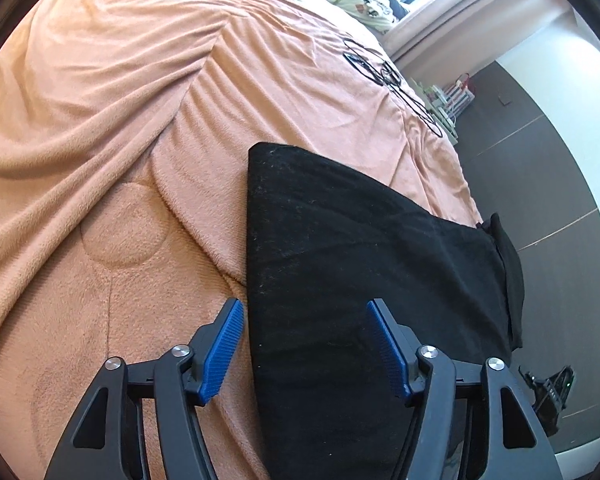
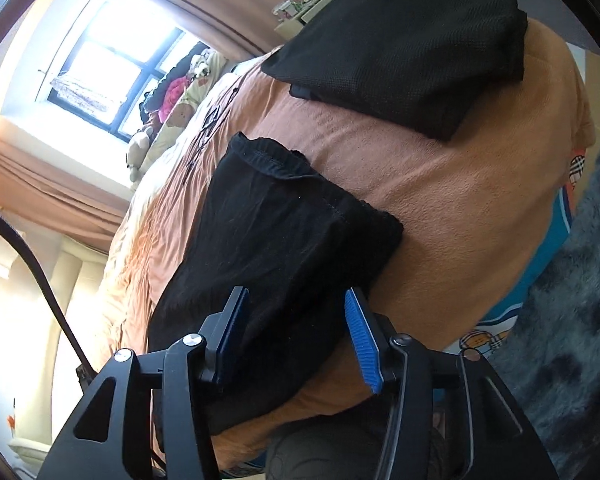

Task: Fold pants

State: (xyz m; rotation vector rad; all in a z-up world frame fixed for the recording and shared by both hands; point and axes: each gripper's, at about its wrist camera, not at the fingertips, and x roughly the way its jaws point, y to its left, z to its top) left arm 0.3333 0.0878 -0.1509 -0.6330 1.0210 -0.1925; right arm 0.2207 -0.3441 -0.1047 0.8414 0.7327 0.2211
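Observation:
Black pants (image 1: 352, 248) lie folded on the orange blanket (image 1: 100, 128) near the bed's edge. My left gripper (image 1: 304, 312) hovers over their near end, jaws apart, blue pads (image 1: 222, 350) clear of the cloth. In the right wrist view the same pants (image 2: 276, 232) show their elastic waistband at the far end. My right gripper (image 2: 294, 300) stands open above the pants' near part, and its pads (image 2: 362, 340) press on nothing.
A second folded black garment (image 2: 408, 40) rests further along the blanket (image 2: 460, 208). Pillows and plush toys (image 2: 172, 120) sit by the window. The bed edge drops to dark floor (image 1: 540, 184) and a grey rug (image 2: 572, 300).

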